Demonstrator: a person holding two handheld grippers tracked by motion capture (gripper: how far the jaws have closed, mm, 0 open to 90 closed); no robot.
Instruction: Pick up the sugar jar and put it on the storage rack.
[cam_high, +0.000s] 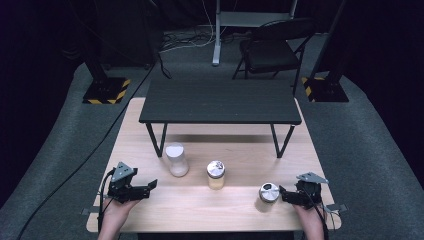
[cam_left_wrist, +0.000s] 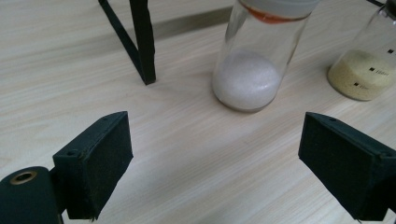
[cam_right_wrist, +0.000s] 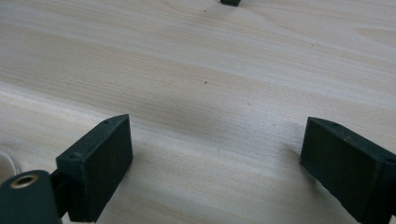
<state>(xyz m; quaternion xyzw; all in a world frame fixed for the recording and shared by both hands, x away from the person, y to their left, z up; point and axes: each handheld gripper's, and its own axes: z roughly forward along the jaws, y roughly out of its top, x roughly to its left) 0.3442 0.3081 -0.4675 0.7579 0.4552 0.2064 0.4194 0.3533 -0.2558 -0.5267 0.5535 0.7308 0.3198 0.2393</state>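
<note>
Three jars stand in a loose row on the light wooden table (cam_high: 150, 215). A tall white-lidded jar (cam_high: 176, 159) holds white powder; it rises ahead of my left gripper (cam_left_wrist: 215, 168), slightly right of centre (cam_left_wrist: 247, 70). A metal-lidded jar of yellowish grains (cam_high: 216, 175) stands to its right (cam_left_wrist: 364, 70). A short metal-lidded jar (cam_high: 269, 192) sits just left of my right gripper (cam_high: 286, 196). The left gripper (cam_high: 147, 189) hovers at the table's front left, open, with nothing between its pads. The right gripper (cam_right_wrist: 215, 163) is open over bare wood.
A low black stand (cam_high: 220, 102) spans the back half of the table; one of its legs (cam_left_wrist: 142, 42) is ahead and to the left of the left gripper. A black folding chair (cam_high: 272, 50) stands beyond the table on grey carpet.
</note>
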